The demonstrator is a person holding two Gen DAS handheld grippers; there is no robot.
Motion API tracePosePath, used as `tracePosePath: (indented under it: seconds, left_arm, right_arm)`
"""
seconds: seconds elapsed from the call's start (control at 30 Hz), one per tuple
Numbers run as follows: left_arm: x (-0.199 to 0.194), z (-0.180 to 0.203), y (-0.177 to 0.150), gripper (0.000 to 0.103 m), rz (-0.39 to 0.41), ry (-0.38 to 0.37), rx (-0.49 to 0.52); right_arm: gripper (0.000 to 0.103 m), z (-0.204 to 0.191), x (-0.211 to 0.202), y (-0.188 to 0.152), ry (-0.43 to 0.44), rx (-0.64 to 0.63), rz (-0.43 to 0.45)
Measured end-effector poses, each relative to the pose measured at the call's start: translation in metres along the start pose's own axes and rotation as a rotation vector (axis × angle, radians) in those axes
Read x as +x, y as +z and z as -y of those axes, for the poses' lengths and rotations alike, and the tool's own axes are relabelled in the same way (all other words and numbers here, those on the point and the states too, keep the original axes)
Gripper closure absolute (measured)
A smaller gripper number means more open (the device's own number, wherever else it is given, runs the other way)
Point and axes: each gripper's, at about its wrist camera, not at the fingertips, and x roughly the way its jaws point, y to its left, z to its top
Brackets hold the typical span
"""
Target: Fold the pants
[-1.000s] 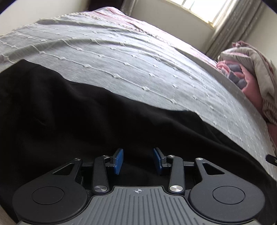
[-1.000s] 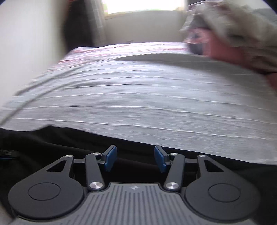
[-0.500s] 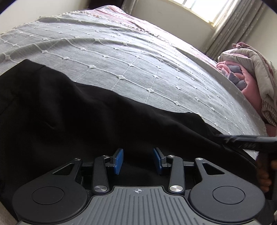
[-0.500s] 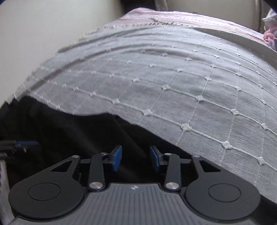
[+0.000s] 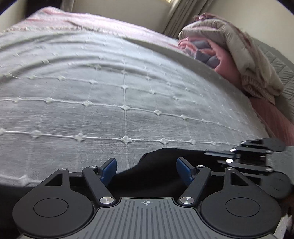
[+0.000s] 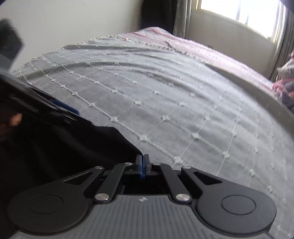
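Note:
Black pants [image 5: 158,172] lie on a grey bedspread [image 5: 110,92]. In the left wrist view my left gripper [image 5: 146,166] is open, its blue pads on either side of a raised black fabric edge. My right gripper [image 5: 253,156] shows at the right of that view. In the right wrist view my right gripper [image 6: 142,161] is shut, its pads pinched at the corner of the pants [image 6: 64,147]. The left gripper [image 6: 42,106] shows blurred at the left of that view.
The grey grid-stitched bedspread [image 6: 183,110] covers the bed, with a pink sheet [image 6: 183,44] at the far end. A pile of pink and beige bedding [image 5: 238,58] sits at the right. A wall and a curtained window [image 6: 248,14] stand beyond.
My right gripper has shut on the pants' corner. My left gripper has opened wider and moved to the fabric edge, so much less black cloth fills its view. Both grippers are now close together.

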Motion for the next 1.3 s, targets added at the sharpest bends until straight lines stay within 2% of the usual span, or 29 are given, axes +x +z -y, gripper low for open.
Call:
tracePosePath:
  seconds: [0.07,0.13,0.17,0.2,0.3,0.37,0.43,0.47,0.5,0.6,0.63,0.73,0.83,0.9,0.93,0.97,1.0,1.03,1.1,1.3]
  left_arm:
    - [0.020,0.003,-0.003,0.039,-0.018,0.055,0.042]
    - [0.026,0.012,-0.010,0.074,0.023,0.099,0.101]
    - [0.026,0.015,-0.011,0.094,0.030,0.092,0.102]
    - [0.025,0.015,-0.011,0.094,0.034,0.108,0.093]
    - [0.022,0.021,-0.013,0.097,0.082,0.157,0.135]
    - [0.018,0.021,-0.015,0.097,0.108,0.160,0.122]
    - [0.016,0.022,-0.019,0.097,0.130,0.164,0.128]
    - [0.018,0.024,-0.021,0.097,0.128,0.172,0.147]
    - [0.021,0.026,-0.023,0.097,0.123,0.181,0.167]
    - [0.023,0.028,-0.022,0.095,0.123,0.196,0.161]
    - [0.022,0.027,-0.021,0.094,0.122,0.192,0.142]
    - [0.022,0.026,-0.018,0.093,0.120,0.192,0.119]
    - [0.022,0.029,-0.019,0.093,0.120,0.207,0.115]
    - [0.022,0.031,-0.019,0.093,0.121,0.221,0.105]
    - [0.022,0.032,-0.018,0.093,0.123,0.229,0.097]
    - [0.022,0.035,-0.018,0.093,0.125,0.242,0.098]
    - [0.023,0.038,-0.018,0.094,0.128,0.257,0.101]
    - [0.023,0.041,-0.018,0.095,0.132,0.268,0.102]
    - [0.022,0.048,-0.018,0.096,0.139,0.299,0.113]
    - [0.024,0.064,-0.015,0.098,0.170,0.354,0.101]
  right_arm:
    - [0.069,-0.002,0.013,0.004,-0.027,-0.022,-0.009]
    - [0.068,-0.001,0.028,0.003,-0.084,0.010,-0.005]
    - [0.069,0.000,0.030,0.000,-0.139,0.031,0.006]
    - [0.068,0.002,0.029,-0.004,-0.185,0.031,0.023]
    - [0.062,0.028,0.002,-0.029,-0.176,0.107,0.066]
    - [0.060,0.059,-0.027,-0.060,-0.200,0.173,0.078]
    - [0.047,0.097,-0.052,-0.098,-0.262,0.216,0.052]
    - [0.043,0.118,-0.065,-0.118,-0.303,0.245,0.028]
    - [0.034,0.140,-0.077,-0.138,-0.350,0.277,0.001]
    - [0.019,0.194,-0.117,-0.202,-0.610,0.366,-0.086]
    - [0.019,0.212,-0.133,-0.225,-0.683,0.416,-0.100]
    - [0.018,0.258,-0.177,-0.282,-0.781,0.626,-0.098]
    - [0.019,0.278,-0.190,-0.309,-0.835,0.685,-0.104]
    - [0.021,0.279,-0.185,-0.311,-0.779,0.638,-0.093]
    - [0.027,0.278,-0.182,-0.309,-0.754,0.615,-0.087]
    - [0.035,0.279,-0.177,-0.307,-0.723,0.605,-0.084]
    - [0.058,0.280,-0.174,-0.306,-0.683,0.610,-0.079]
    - [0.062,0.280,-0.172,-0.303,-0.684,0.605,-0.087]
    - [0.062,0.279,-0.173,-0.301,-0.695,0.563,-0.090]
    - [0.062,0.272,-0.188,-0.299,-0.706,0.571,-0.018]
